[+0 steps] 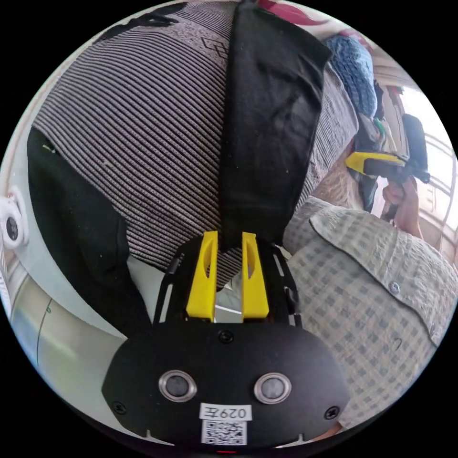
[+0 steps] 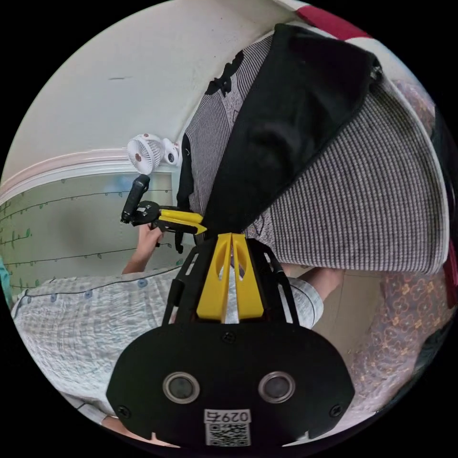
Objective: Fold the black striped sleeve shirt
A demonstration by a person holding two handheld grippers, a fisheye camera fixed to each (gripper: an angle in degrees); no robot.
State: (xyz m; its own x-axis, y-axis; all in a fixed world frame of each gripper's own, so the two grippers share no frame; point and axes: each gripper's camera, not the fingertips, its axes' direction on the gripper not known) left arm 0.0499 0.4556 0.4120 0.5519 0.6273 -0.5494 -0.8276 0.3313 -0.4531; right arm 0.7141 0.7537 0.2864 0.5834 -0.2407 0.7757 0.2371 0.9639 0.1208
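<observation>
Home room — small fan point(image 2: 145, 152), patterned wallpaper point(image 2: 71, 224), floral bedspread point(image 2: 400, 329)

- In the left gripper view, the left gripper point(image 1: 228, 238) has one sleeve point(image 1: 269, 119) of the shirt point(image 1: 138, 143) between its jaws, the body of the shirt spread behind.
- The right gripper point(image 1: 355, 162) shows at that view's right edge, beyond the person's shirtfront point(image 1: 367, 296).
- In the right gripper view, the left gripper sits just beside the shirt's lower corner, below a wall fan point(image 2: 143, 152).
</observation>
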